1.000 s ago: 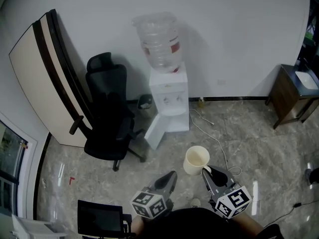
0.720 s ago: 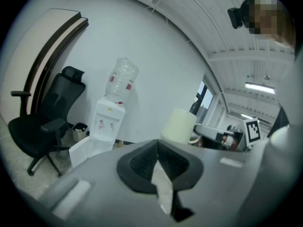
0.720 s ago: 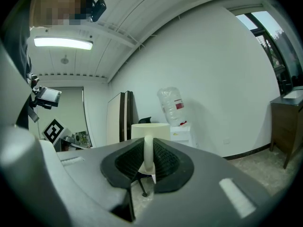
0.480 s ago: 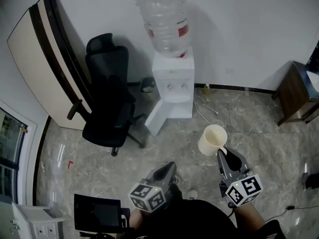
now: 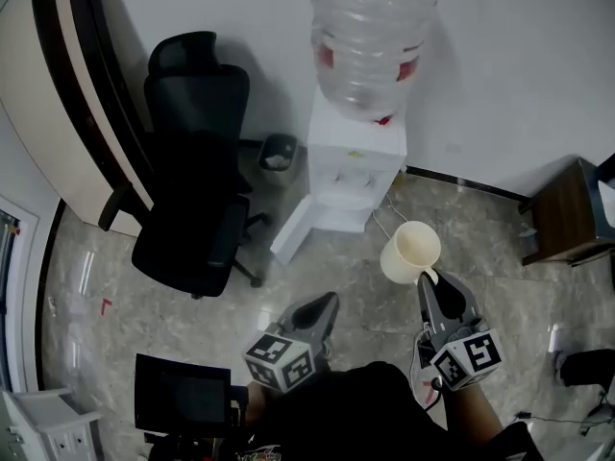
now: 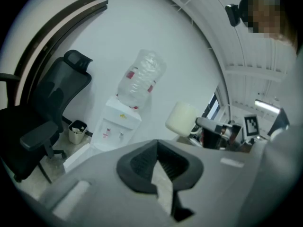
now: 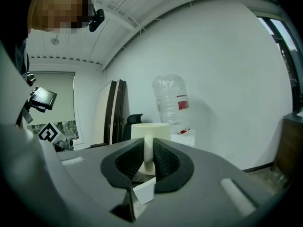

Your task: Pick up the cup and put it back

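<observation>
A cream cup (image 5: 411,251) hangs in the air over the marble floor, in front of the white water dispenser (image 5: 351,176). My right gripper (image 5: 430,279) is shut on the cup's handle; in the right gripper view the handle (image 7: 148,148) stands upright between the black pads, with the cup body (image 7: 150,128) just beyond them. My left gripper (image 5: 325,305) is lower and to the left, shut with nothing in it. From the left gripper view the cup (image 6: 182,118) and the right gripper (image 6: 208,125) show at the right, past my own closed jaws.
A clear water bottle (image 5: 370,36) tops the dispenser. A black office chair (image 5: 192,190) stands to its left, with a small bin (image 5: 277,152) between them. A folded table (image 5: 58,84) leans on the wall. A wooden cabinet (image 5: 567,214) is at the right.
The cup in my right gripper has risen and moved toward the dispenser. The whole view has come closer to the dispenser. The left gripper stays shut and empty.
</observation>
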The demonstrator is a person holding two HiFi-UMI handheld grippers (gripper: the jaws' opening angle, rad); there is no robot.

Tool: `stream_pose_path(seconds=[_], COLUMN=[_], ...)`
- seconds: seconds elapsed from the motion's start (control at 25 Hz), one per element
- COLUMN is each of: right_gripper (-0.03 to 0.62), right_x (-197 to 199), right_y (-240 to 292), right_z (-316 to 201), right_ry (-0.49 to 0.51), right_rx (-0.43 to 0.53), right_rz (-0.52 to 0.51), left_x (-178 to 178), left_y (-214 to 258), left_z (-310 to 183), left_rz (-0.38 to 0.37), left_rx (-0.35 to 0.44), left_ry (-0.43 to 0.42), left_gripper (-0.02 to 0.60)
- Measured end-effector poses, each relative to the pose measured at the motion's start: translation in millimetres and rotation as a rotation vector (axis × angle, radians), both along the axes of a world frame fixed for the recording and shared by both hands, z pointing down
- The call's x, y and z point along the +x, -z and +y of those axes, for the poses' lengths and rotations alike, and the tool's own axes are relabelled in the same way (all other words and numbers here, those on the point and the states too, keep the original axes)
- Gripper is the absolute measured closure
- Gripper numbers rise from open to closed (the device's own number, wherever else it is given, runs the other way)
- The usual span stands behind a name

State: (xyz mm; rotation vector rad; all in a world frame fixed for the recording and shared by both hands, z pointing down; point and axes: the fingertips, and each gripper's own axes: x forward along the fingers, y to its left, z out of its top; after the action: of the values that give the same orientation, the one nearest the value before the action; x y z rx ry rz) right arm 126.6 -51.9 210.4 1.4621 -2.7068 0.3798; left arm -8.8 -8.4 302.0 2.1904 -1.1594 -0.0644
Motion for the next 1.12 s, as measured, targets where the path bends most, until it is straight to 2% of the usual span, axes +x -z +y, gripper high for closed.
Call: stream_pose_path(seconds=[0.2,0.4,0.52,0.68,0.76,0.96,1.12], right_gripper=[0.545,0.545,0.545,0.545,0.545,0.545,0.545], right_x=[-38.9,-58.7,-63.7,-58.9,-52.2,-33.8,-41.3], right_y=[-25.4,-65.9,-90.6,-137.7,-167.4,-248.0,-308.4], right_z=[-59.9,-93.5,-111.4,-136.7,-148.2,-161.1,-163.1], right_ry=[0.065,0.167,0.268,0.421,0.486,0.612,0.676], right_rx=[-0.033,-0.106,-0.143,-0.156,-0.195,-0.313,-0.357], right_rz=[0.031,0.062,0.080,0.132,0.142,0.164,0.214], left_x=[-10.5,-17.7,-10.7,15.2,26.7,56.7,68.6], left_y=[-16.3,-30.9,-47.3,-84.5,-103.1,-157.4,-203.4], left_z=[-38.9,-65.8,-77.5,-92.5,-98.7,-99.5,-102.2], left_rz=[-0.023,-0.063,-0.061,-0.073,-0.074,-0.049,0.066], left_rx=[-0.058,-0.060,-0.118,-0.202,-0.238,-0.351,-0.455], left_ry=[-0.036,-0.030,0.027,0.108,0.168,0.278,0.256], left_gripper=[0.577,0.577,0.577,0.577,0.577,0.577,0.577])
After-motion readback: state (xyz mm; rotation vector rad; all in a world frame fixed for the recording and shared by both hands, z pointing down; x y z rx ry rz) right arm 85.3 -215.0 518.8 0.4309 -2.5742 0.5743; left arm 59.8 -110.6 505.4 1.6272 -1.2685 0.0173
